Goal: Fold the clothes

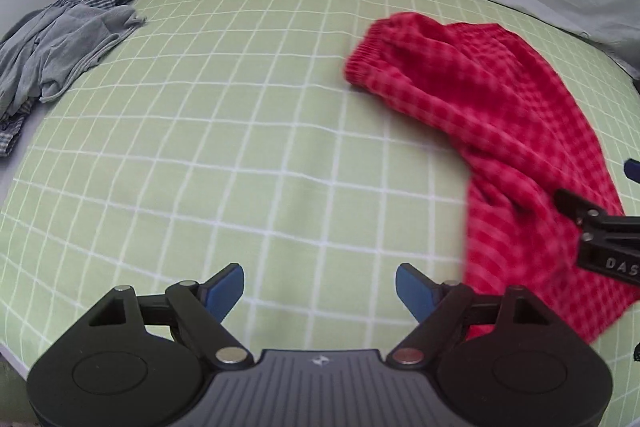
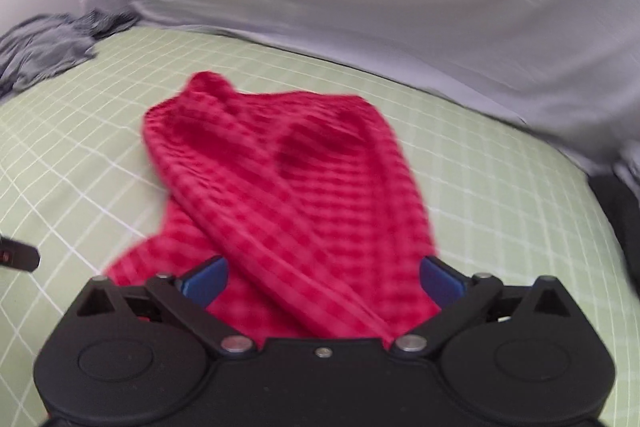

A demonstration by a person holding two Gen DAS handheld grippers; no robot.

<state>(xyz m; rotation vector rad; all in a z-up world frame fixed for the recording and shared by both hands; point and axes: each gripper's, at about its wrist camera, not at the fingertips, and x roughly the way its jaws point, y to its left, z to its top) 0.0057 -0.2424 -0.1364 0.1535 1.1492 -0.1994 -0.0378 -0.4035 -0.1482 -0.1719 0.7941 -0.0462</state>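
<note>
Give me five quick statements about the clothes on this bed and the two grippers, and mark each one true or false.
1. The red checked knit garment lies on the green grid-patterned bedsheet. True.
2. The left gripper is clamped on the red garment. False: its jaws stand open over bare sheet, beside the garment.
3. A crumpled grey garment sits at the far left of the bed. True.
4. The right gripper has its jaws shut. False: they stand wide open, with red fabric lying between them.
5. The red garment is neatly folded into a square. False: it lies loose and rumpled.
</note>
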